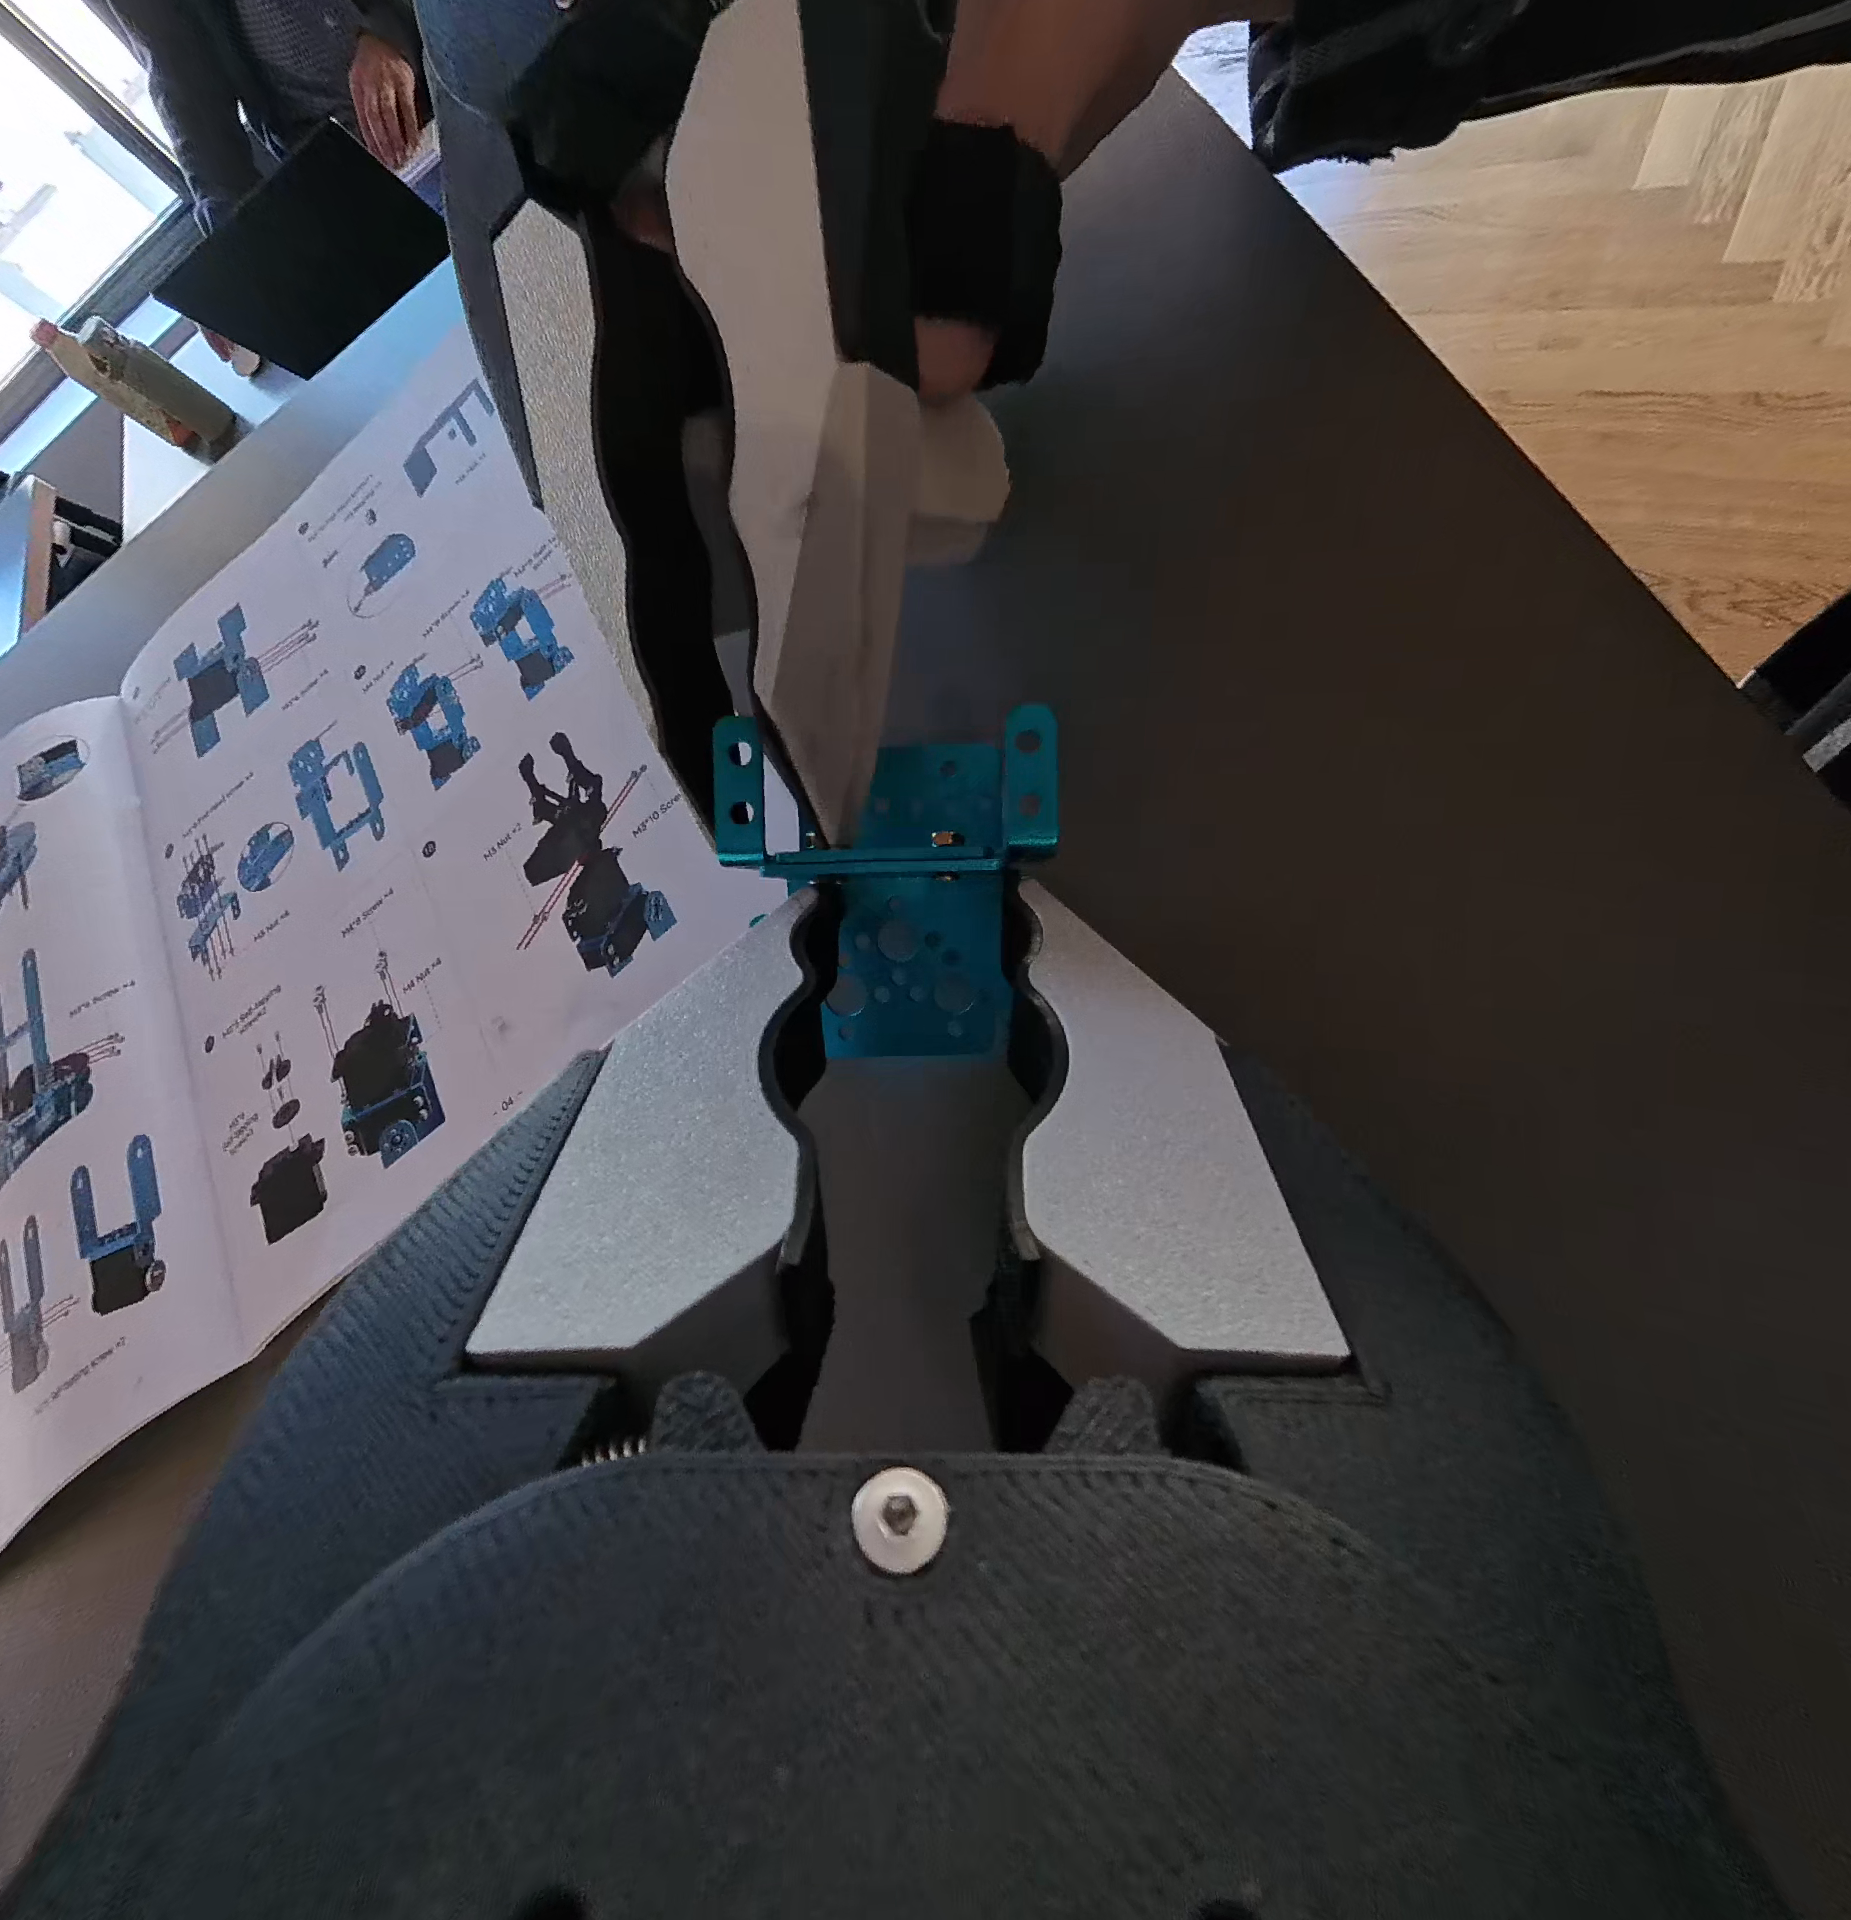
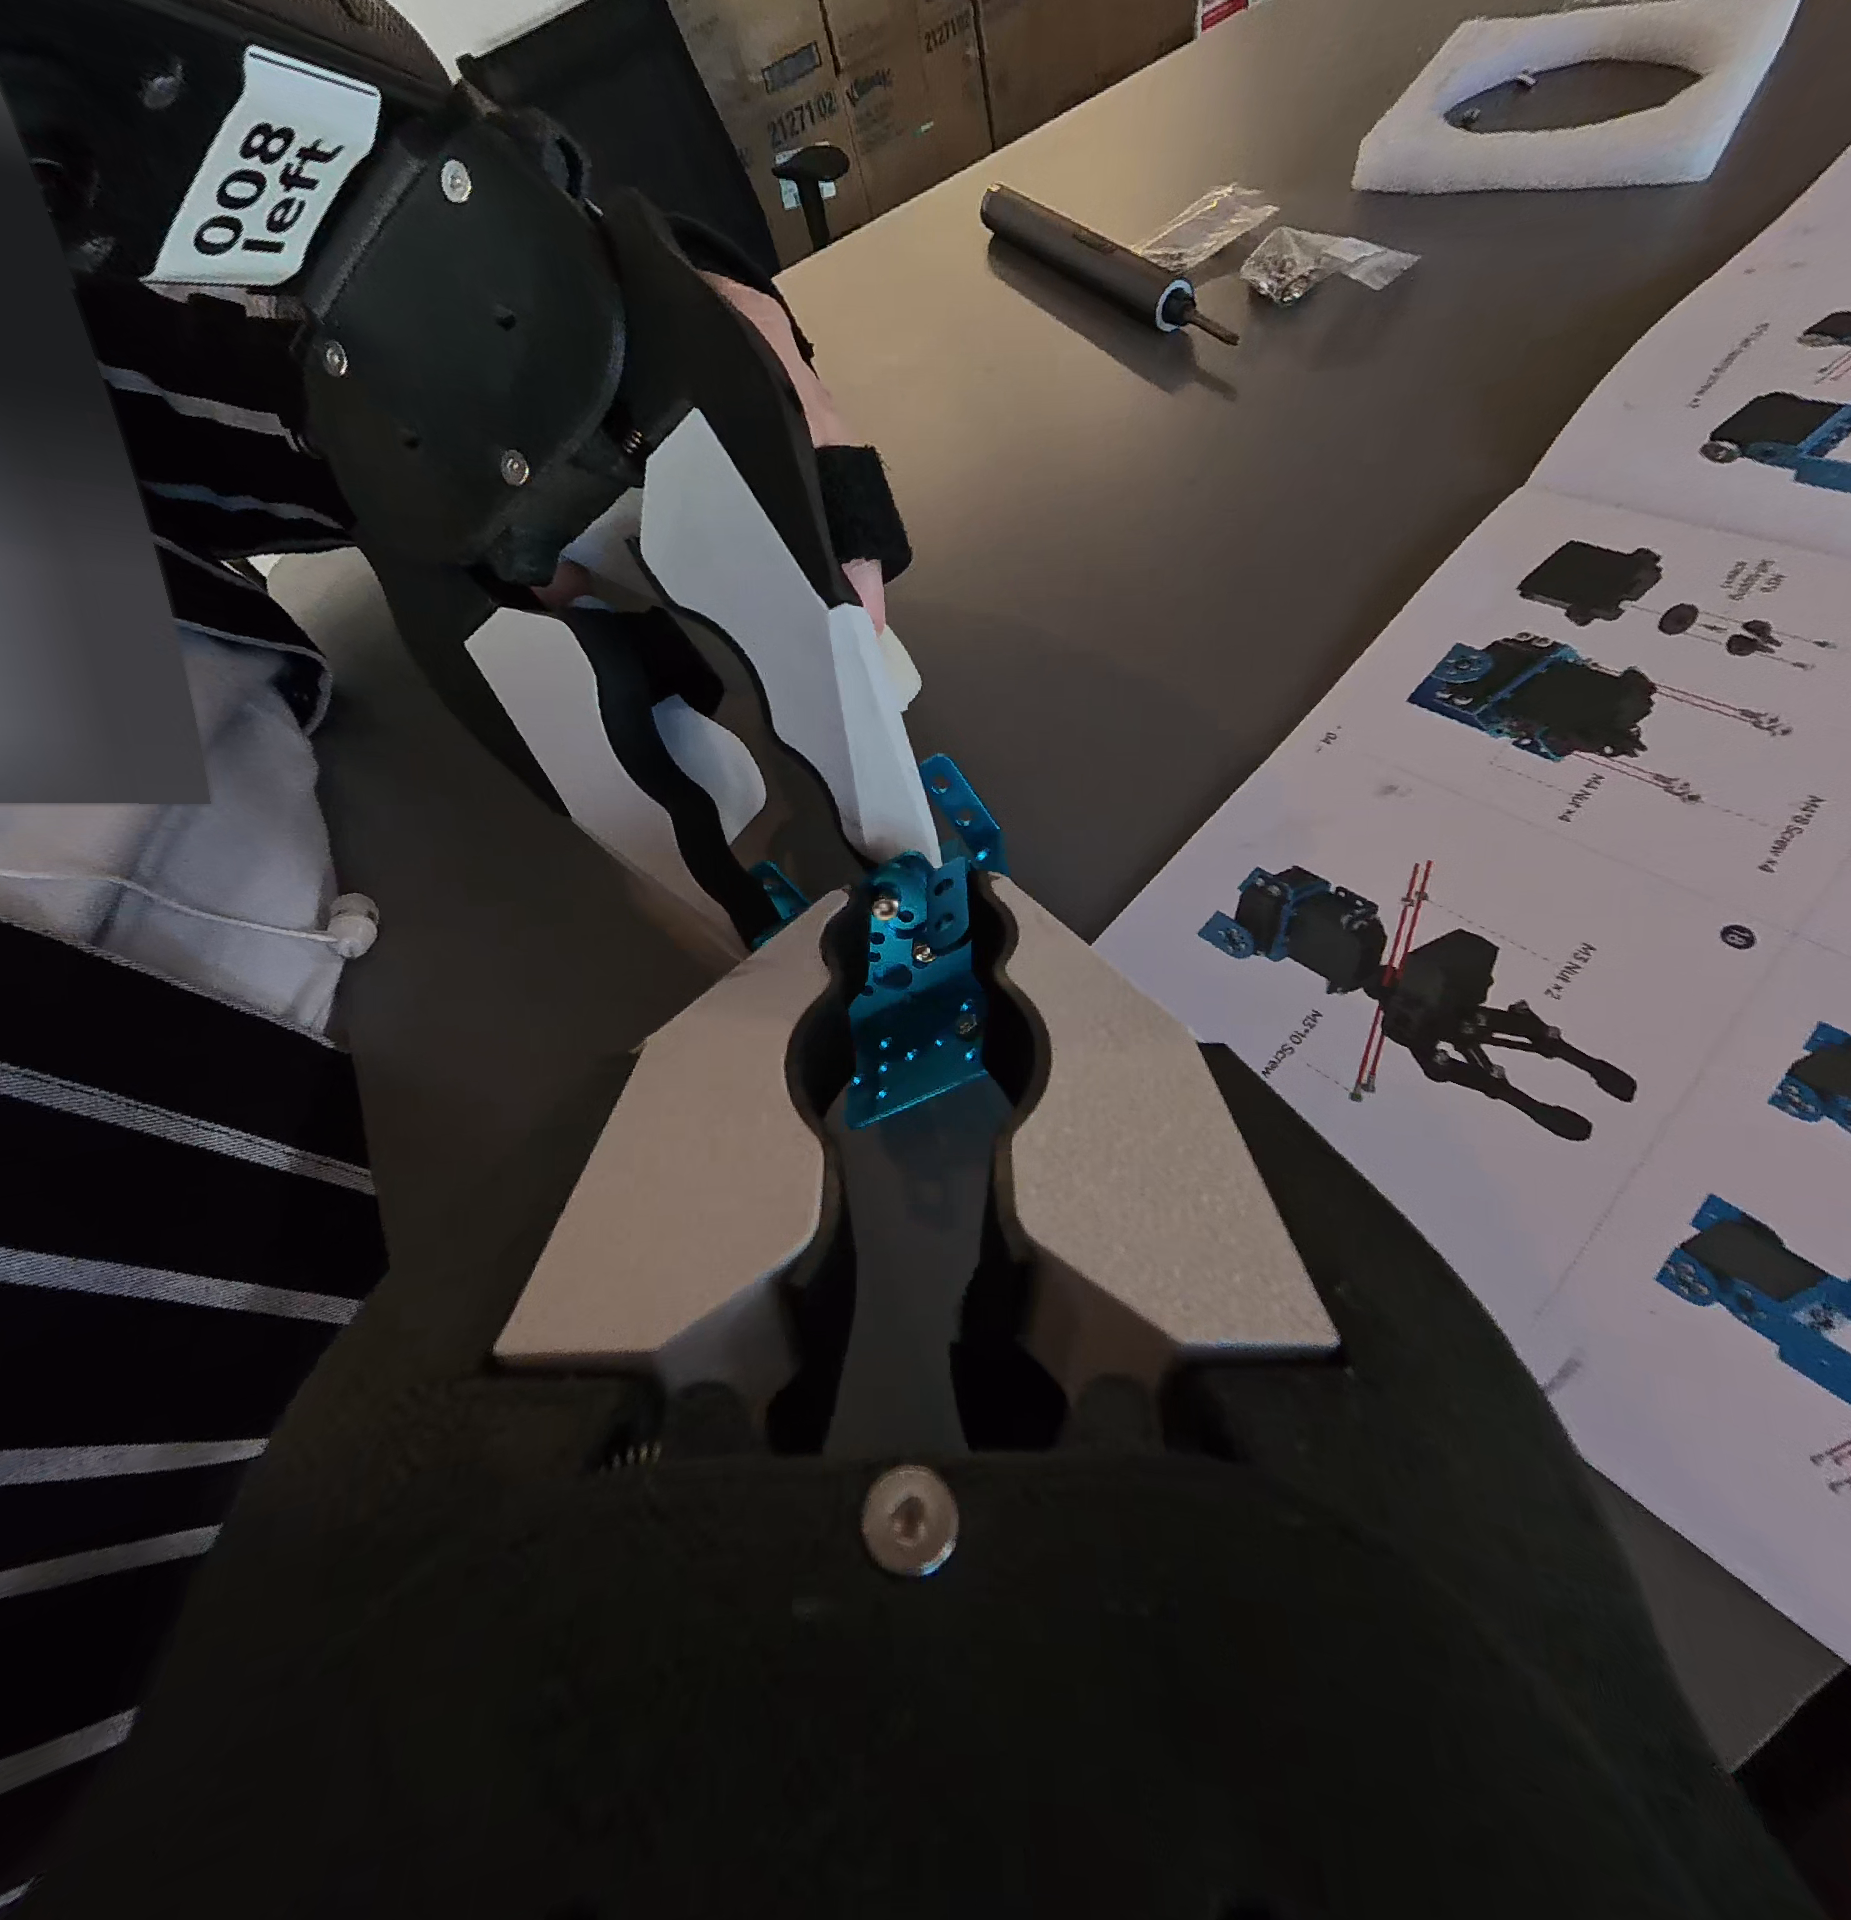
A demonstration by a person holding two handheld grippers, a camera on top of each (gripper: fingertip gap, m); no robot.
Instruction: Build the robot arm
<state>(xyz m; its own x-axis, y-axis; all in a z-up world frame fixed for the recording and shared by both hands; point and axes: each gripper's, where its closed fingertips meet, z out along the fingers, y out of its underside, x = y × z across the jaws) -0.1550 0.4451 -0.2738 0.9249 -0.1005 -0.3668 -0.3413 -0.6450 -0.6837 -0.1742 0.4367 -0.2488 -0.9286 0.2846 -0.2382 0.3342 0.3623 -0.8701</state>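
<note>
A blue perforated metal bracket assembly is clamped above the dark grey table between the left gripper and the right gripper, both closed on it. An open illustrated instruction booklet is seen beside them.

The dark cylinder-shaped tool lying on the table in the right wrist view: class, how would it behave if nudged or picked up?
The cylinder-shaped tool lies on its round side on the flat table, so a sideways nudge would probably roll it. Its smooth, straight body looks rigid, not floppy, and perhaps slippery to pinch. The thin bit at its end might be the likeliest part to snag.
</note>
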